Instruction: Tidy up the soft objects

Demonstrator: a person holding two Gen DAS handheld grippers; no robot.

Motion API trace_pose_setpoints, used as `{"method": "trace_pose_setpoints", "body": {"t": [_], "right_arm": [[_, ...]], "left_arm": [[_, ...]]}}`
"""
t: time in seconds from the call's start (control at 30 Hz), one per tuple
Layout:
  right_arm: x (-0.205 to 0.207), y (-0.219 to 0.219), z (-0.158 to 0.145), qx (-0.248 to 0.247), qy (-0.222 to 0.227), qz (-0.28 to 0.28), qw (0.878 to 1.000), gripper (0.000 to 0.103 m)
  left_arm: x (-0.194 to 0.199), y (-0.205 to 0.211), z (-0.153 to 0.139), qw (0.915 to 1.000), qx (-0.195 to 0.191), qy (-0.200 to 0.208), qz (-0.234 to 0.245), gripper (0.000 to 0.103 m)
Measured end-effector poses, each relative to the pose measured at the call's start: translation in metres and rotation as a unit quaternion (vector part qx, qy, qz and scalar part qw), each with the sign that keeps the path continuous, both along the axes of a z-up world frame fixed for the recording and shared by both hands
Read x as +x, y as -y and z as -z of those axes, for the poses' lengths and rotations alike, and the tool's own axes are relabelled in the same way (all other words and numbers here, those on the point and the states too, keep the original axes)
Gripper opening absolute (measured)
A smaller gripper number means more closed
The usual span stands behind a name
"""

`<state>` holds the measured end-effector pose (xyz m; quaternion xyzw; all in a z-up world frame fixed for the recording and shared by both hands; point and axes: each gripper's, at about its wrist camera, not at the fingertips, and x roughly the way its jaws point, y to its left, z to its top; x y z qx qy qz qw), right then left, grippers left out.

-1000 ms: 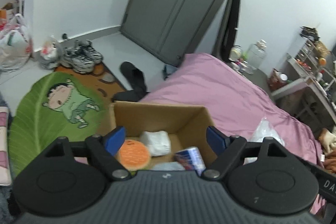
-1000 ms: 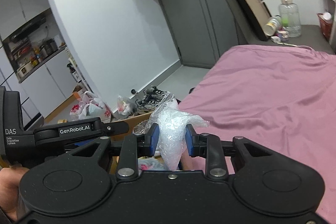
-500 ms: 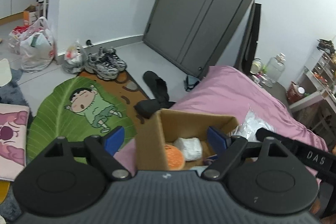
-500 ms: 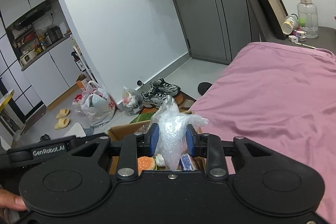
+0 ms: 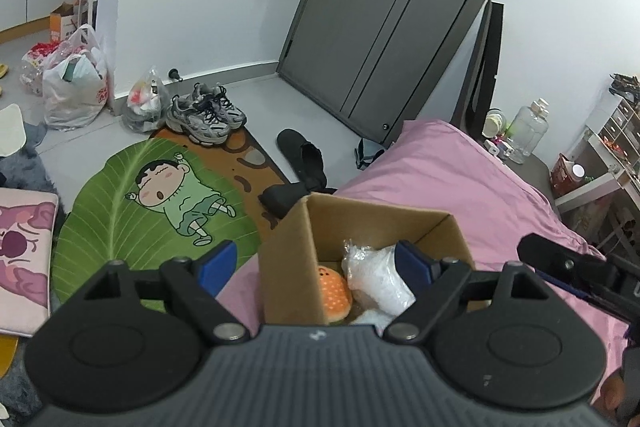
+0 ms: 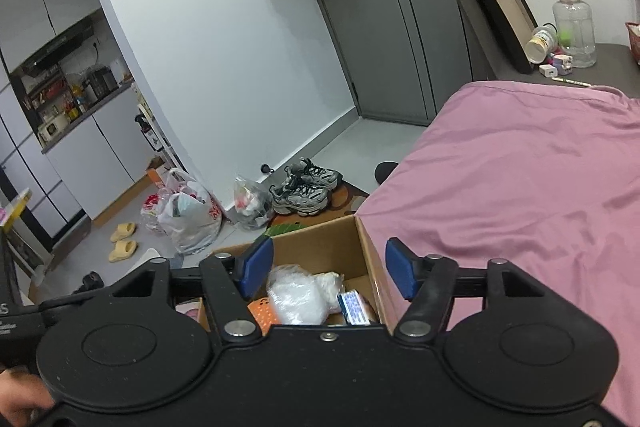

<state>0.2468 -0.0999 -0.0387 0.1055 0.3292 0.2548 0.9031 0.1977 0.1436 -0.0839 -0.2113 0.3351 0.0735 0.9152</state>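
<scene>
Inside the cardboard box (image 6: 320, 247), on the near corner of the pink bed (image 6: 520, 187), lies the clear plastic bag (image 6: 298, 293), crumpled on top of the other contents. Half a second ago that bag stood pinched between the pads of the right gripper (image 6: 330, 273); its jaws have just been opening, nothing sits between them now, and the bag rests below them in the box. The left gripper (image 5: 316, 263) has its jaws spread wide and empty, as before, one finger outside the box's left wall and the other over its inside (its view has slid sideways, so the box now shows more to the right).

Counted in the box: one plastic bag, one orange burger-shaped plush (image 5: 334, 293), one white soft bundle (image 6: 330, 285) partly under the bag, and one small blue-and-white packet (image 6: 354, 309) against the right wall; anything deeper is hidden.

Beyond it, on the floor: one green leaf-shaped rug (image 5: 132, 203) with a cartoon child, two grey sneakers (image 5: 204, 115) side by side, two yellow slippers (image 6: 124, 239) and three filled plastic bags (image 6: 188, 219) along the wall.
</scene>
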Motion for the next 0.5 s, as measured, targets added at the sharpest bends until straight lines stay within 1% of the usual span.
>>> {"method": "trace_pose_setpoints", "body": {"t": [0.1,0.17,0.3,0.37,0.43,0.47,0.5], "right_arm": [[-0.006,0.007,-0.003,0.000,0.000,-0.004,1.000,0.070],[-0.010,0.011,-0.005,-0.007,0.000,-0.008,1.000,0.078],[-0.017,0.023,-0.011,-0.017,0.000,-0.012,1.000,0.087],[-0.021,0.030,-0.014,-0.021,0.004,-0.009,1.000,0.096],[-0.024,0.038,-0.019,-0.020,0.006,-0.005,1.000,0.099],[-0.026,0.043,-0.022,-0.020,0.005,-0.003,1.000,0.103],[-0.028,0.046,-0.024,-0.019,0.004,-0.001,1.000,0.103]], "left_arm": [[-0.005,0.009,-0.007,1.0000,0.001,0.002,0.008,0.085],[-0.009,0.016,-0.012,0.9998,0.005,0.005,0.017,0.085],[-0.018,0.033,-0.022,0.9988,0.015,0.004,0.046,0.094],[-0.022,0.039,-0.025,0.9985,0.014,-0.001,0.053,0.096],[-0.026,0.043,-0.029,0.9985,0.019,-0.005,0.052,0.097],[-0.029,0.046,-0.032,0.9984,0.024,-0.004,0.051,0.097],[-0.031,0.048,-0.035,0.9982,0.029,-0.002,0.053,0.097]]}}
